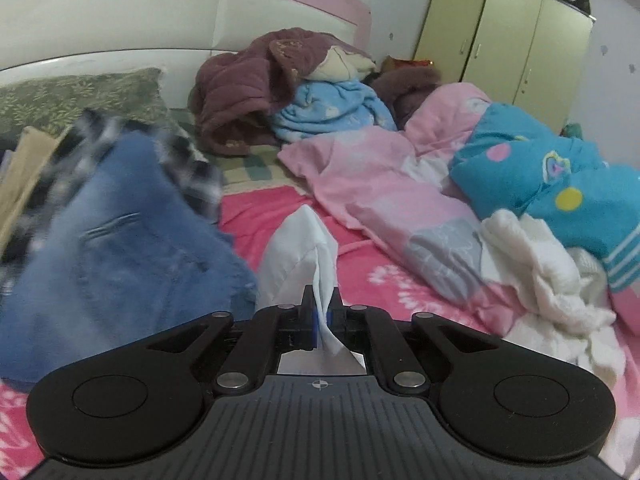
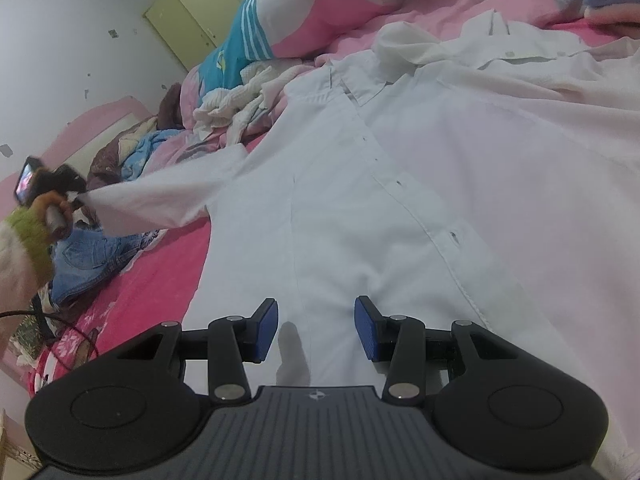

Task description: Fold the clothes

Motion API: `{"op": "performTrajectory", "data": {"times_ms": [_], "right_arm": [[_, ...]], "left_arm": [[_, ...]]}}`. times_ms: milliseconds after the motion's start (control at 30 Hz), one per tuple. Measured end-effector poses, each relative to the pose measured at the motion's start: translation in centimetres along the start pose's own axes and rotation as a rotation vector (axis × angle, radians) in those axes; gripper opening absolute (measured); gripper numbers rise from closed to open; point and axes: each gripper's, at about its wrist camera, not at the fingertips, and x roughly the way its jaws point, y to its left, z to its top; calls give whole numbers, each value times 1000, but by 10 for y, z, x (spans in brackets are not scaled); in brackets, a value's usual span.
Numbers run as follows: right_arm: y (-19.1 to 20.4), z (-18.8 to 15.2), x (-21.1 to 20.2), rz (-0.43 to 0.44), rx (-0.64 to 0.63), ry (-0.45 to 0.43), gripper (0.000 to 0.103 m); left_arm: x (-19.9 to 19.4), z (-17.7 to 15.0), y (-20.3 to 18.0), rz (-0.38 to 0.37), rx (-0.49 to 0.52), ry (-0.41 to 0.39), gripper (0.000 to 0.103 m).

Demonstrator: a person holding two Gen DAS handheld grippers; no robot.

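**Shirt spread flat, one sleeve lifted**

While the white shirt (image 2: 400, 184) lies open, placket up, on the pink bed (image 2: 160, 280), the left gripper (image 1: 323, 312) pinches its sleeve cuff (image 1: 316, 248) and holds it out sideways. Right gripper (image 2: 316, 328) hovers spread over the hem. No body folds visible; sleeves and body remain. Denim garment (image 1: 120, 248), crumpled quilts (image 1: 380, 168), green wardrobe (image 1: 500, 40) around.

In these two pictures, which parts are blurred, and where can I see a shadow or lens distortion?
Left wrist view: the blue denim garment is smeared by motion blur, while the white sleeve pinched in the left tongs stays fairly sharp; the headboard bows from fisheye distortion. Right wrist view: the open right tongs cast a soft shadow on the white shirt; the light is even, without glare.
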Motion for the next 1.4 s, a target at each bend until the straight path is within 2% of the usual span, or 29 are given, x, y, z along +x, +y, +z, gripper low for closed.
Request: {"op": "performTrajectory", "data": {"times_ms": [233, 333, 533, 767, 933, 1033, 1167, 1333, 1400], "right_arm": [[2, 0, 0, -13, -19, 4, 45], [5, 0, 1, -23, -34, 6, 45], [7, 0, 1, -34, -49, 7, 45], [10, -1, 2, -46, -65, 10, 45], [11, -1, 2, -50, -71, 11, 45], [10, -1, 2, -49, -71, 11, 45], [10, -1, 2, -49, -71, 12, 45], [16, 0, 2, -67, -106, 19, 45], [24, -2, 3, -92, -179, 36, 45]], "left_arm": [[2, -31, 55, 21, -74, 96, 4], [2, -34, 71, 46, -100, 92, 4], [-22, -22, 72, 78, -131, 14, 4], [-50, -11, 43, 54, -76, -122, 4], [-73, -12, 44, 21, -91, -165, 4], [-81, -8, 43, 34, -62, -197, 4], [-77, -3, 53, 58, -42, -204, 4], [-79, -8, 84, 6, 14, -126, 7], [-87, -12, 98, -12, 30, -88, 7]]}}
